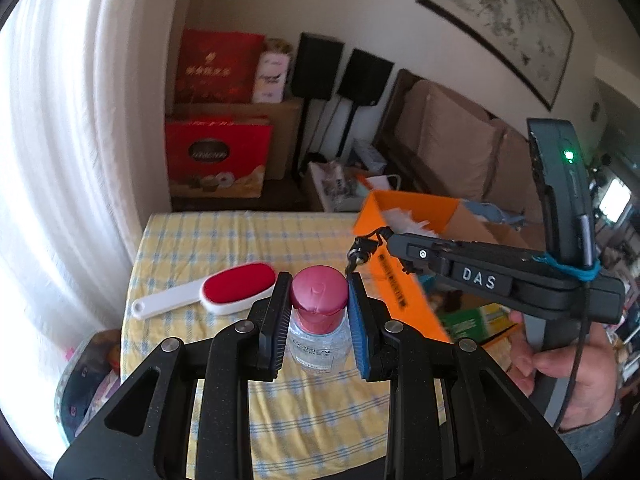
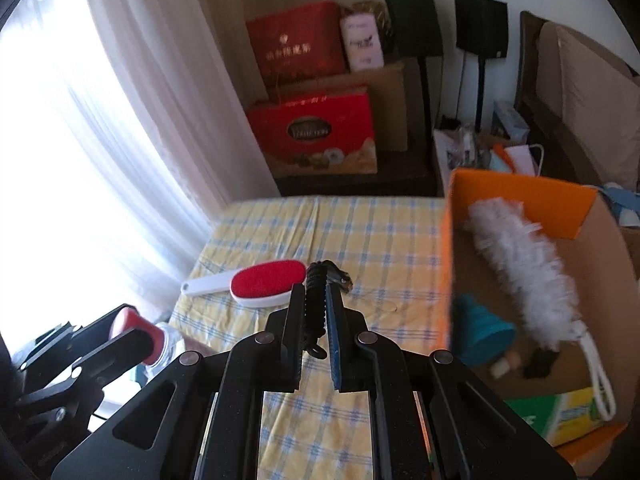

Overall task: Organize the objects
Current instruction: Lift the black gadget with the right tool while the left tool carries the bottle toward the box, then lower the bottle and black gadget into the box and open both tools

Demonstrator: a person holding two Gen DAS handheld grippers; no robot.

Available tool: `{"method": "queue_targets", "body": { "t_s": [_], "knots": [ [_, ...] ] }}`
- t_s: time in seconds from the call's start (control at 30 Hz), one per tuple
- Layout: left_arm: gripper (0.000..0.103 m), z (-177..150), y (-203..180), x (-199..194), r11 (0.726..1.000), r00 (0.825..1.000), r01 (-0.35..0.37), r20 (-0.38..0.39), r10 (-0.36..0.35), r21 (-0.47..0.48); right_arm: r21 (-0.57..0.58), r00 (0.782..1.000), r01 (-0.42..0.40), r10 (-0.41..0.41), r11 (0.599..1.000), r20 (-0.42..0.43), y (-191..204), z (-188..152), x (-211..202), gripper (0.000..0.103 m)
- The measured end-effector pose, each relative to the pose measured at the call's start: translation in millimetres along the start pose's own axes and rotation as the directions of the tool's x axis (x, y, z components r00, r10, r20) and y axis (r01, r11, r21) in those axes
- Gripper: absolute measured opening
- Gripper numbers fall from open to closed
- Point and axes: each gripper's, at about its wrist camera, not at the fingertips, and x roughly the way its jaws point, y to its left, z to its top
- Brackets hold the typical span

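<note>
Daylight pours through the white curtain [image 2: 100,128] on my left and blows it out to pure white in both wrist views. The room's far side is much dimmer. Heavy fisheye bending, with dark corners around the frame. The orange box [image 2: 516,196] has smeared, motion-blurred edges, and the wall picture [image 1: 504,20] looks soft and curved.

White curtain [image 1: 60,140], framed picture [image 1: 504,16], sofa [image 1: 452,148]
</note>
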Motion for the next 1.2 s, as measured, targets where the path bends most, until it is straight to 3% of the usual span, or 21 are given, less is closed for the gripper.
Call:
{"method": "queue_targets", "body": {
  "t_s": [0.37,0.6,0.83,1.2],
  "knots": [
    [0.025,25.7,-63.1,-4.7,0.993,0.996,0.088,0.024,-0.09,0.08,0.04,0.995,0.059,-0.061,0.997,0.077,-51.6,-6.5,-72.5,0.008],
    [0.025,33.1,-103.4,8.7,0.984,0.992,0.123,0.013,-0.125,0.126,0.104,0.991,0.104,-0.112,0.989,0.073,-98.6,-21.5,-91.7,0.009],
    [0.025,33.3,-136.3,28.9,0.977,0.99,0.142,-0.015,-0.142,0.157,0.155,0.989,0.134,-0.143,0.979,0.048,-135.4,-36.9,-92.6,0.009],
    [0.025,32.4,-169.2,69.8,0.971,0.988,0.143,-0.079,-0.13,0.194,0.191,0.988,0.153,-0.15,0.97,-0.028,-171.9,-58.5,-60.6,0.009]
  ]
}}
